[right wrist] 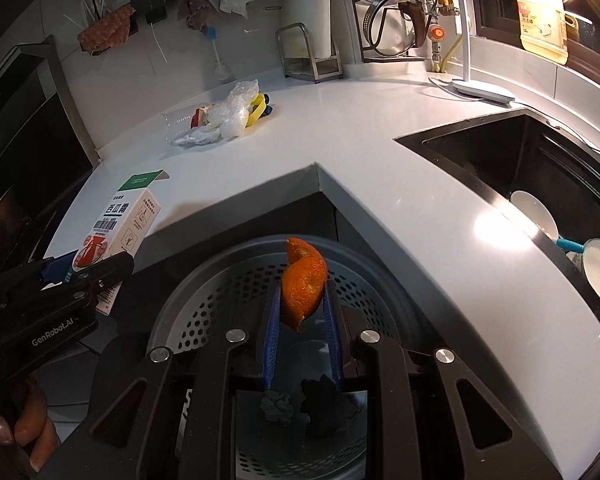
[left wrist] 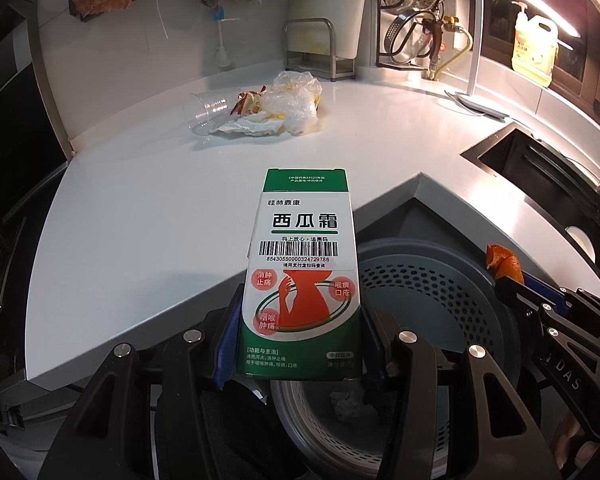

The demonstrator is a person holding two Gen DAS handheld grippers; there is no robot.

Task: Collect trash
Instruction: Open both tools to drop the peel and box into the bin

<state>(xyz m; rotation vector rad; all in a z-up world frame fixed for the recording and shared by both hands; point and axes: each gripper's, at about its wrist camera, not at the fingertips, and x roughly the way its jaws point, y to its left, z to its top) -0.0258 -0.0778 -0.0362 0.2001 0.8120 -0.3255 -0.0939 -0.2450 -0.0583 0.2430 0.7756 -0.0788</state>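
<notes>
My left gripper (left wrist: 300,320) is shut on a green and white medicine box (left wrist: 302,276) and holds it above the rim of the grey perforated trash bin (left wrist: 440,292). The box also shows in the right wrist view (right wrist: 120,224). My right gripper (right wrist: 303,300) is shut on an orange peel (right wrist: 303,284) over the bin (right wrist: 220,304); the peel shows in the left wrist view (left wrist: 504,264). Crumpled paper (right wrist: 277,406) lies in the bin. A pile of trash remains on the counter: a clear plastic cup (left wrist: 206,114), plastic bags (left wrist: 296,100) and a snack wrapper (left wrist: 250,104).
The white L-shaped counter (left wrist: 148,208) wraps around the bin. A sink (right wrist: 520,168) with bowls lies to the right. A metal rack (left wrist: 312,48), a lamp base (right wrist: 484,92), hanging pots and a soap jug (right wrist: 542,20) stand at the back.
</notes>
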